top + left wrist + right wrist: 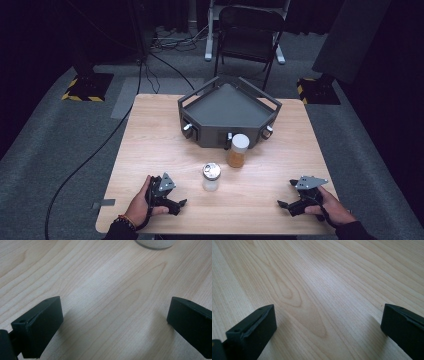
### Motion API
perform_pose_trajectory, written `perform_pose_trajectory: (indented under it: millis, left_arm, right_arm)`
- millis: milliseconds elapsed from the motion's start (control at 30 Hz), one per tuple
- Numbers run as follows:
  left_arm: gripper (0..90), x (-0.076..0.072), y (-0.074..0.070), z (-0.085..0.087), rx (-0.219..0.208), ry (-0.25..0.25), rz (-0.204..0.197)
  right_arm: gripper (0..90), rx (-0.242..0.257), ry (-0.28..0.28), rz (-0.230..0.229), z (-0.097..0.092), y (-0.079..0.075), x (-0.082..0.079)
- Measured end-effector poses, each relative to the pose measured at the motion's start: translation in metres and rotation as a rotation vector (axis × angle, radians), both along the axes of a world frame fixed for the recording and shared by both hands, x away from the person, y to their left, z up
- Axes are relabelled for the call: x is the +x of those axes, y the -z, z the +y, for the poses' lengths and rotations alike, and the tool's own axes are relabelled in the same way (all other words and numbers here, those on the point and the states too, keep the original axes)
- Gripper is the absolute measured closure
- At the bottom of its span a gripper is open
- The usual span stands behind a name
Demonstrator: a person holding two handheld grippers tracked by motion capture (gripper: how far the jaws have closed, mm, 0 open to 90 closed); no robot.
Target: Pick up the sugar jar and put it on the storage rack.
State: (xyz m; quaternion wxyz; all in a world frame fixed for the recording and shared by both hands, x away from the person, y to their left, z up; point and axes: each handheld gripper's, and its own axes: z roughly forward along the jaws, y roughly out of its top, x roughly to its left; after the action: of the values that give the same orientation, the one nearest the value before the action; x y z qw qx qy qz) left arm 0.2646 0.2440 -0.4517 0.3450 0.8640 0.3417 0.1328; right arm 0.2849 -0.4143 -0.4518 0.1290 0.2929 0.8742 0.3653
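My left gripper (181,204) rests low on the table (150,135), jaws spread wide with nothing between them. Just right of it stands the clear jar (211,177) with a silver lid, nothing blocking the way. Behind it, the amber jar (238,150) touches the grey tray (229,107). My right gripper (283,204) sits well apart, likewise spread and empty.

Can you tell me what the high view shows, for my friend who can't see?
Two open grippers, left gripper and right gripper, rest on a wooden table near a clear jar, an amber jar and a grey tray.
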Motion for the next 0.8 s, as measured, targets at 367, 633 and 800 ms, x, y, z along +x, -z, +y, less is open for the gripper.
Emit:
perform_pose_trajectory:
  millis: [367, 633, 800]
  left_arm:
    - [0.0, -0.0011, 0.0001, -0.0003, 0.0, -0.005, -0.001]
    - [0.0, -0.0011, -0.0001, -0.0001, 0.0, -0.005, 0.001]
    - [0.0, -0.0015, -0.0002, -0.0005, 0.0, -0.009, 0.001]
  right_arm:
    - [0.0, 0.0, -0.011, 0.0, -0.0009, 0.0, 0.0022]
    - [0.0, 0.0, -0.01, 0.0, -0.0007, 0.0, 0.0019]
    - [0.0, -0.001, -0.011, -0.001, -0.0007, 0.0, 0.002]
